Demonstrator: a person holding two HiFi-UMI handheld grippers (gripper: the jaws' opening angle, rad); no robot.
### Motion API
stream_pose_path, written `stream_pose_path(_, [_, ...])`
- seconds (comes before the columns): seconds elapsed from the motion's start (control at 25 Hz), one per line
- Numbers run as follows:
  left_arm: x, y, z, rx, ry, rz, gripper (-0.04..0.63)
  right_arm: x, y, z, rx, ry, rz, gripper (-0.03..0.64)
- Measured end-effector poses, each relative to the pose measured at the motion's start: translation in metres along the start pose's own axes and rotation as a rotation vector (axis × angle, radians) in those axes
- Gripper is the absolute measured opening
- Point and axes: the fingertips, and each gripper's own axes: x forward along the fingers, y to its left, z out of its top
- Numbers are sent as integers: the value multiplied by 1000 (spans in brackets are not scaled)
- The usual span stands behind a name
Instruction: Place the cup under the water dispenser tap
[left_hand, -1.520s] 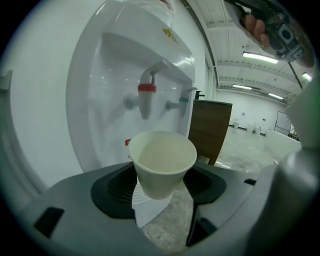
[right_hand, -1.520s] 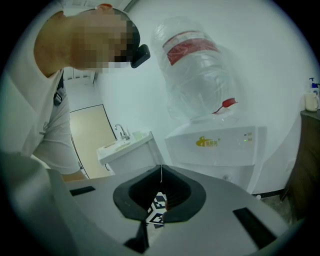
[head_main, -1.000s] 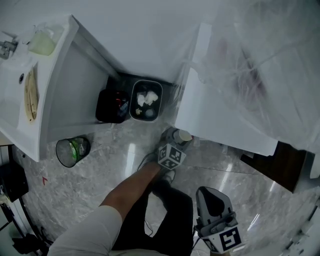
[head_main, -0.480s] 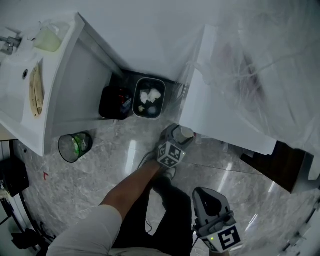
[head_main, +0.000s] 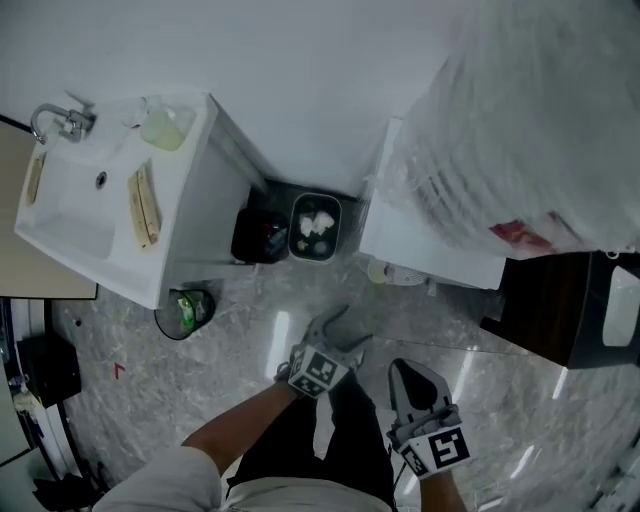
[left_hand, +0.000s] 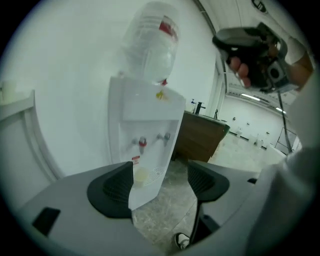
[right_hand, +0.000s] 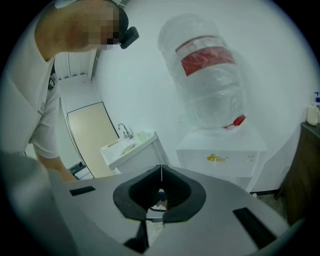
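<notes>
Left gripper (head_main: 338, 330) is hanging over the marble floor (head_main: 230, 330) with its jaws standing wide apart, gripping nothing and touching nothing; in the left gripper view (left_hand: 161, 182) only the floor and the front of the water dispenser (left_hand: 150, 110) are showing through the gap. Well apart from it, the cup (left_hand: 141, 175), pale and translucent, is sitting upright on the drip tray (left_hand: 156, 172) in the dispenser's front recess, at the tray's left side, straight below the red tap (left_hand: 142, 144) and beside the grey tap (left_hand: 164, 136). From the head view the cup (head_main: 377, 270) is peeking out at the front edge of the dispenser (head_main: 420, 240), beyond the left gripper's tips. Right gripper (head_main: 415, 372) is hovering just beside the left one, nearer the person, and in its own view (right_hand: 161, 175) its jaws are pressing together tip to tip with nothing between them, pointing toward the dispenser (right_hand: 220, 155) and its bottle (right_hand: 207, 75)
</notes>
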Motion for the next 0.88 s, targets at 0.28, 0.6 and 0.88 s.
stream_pose_path(0.28, [-102,-34,127,75,-62,-50,344,-45,33,55,-22,-43,-58,17])
stream_pose_path(0.6, [-200,-100,234,39,-155,-162,271,-102,54,96,4,-122,-173,17])
stream_pose_path(0.88, [-252,-123,305,16,-284,-161,6,-136,83,126,2,-204,-211,17])
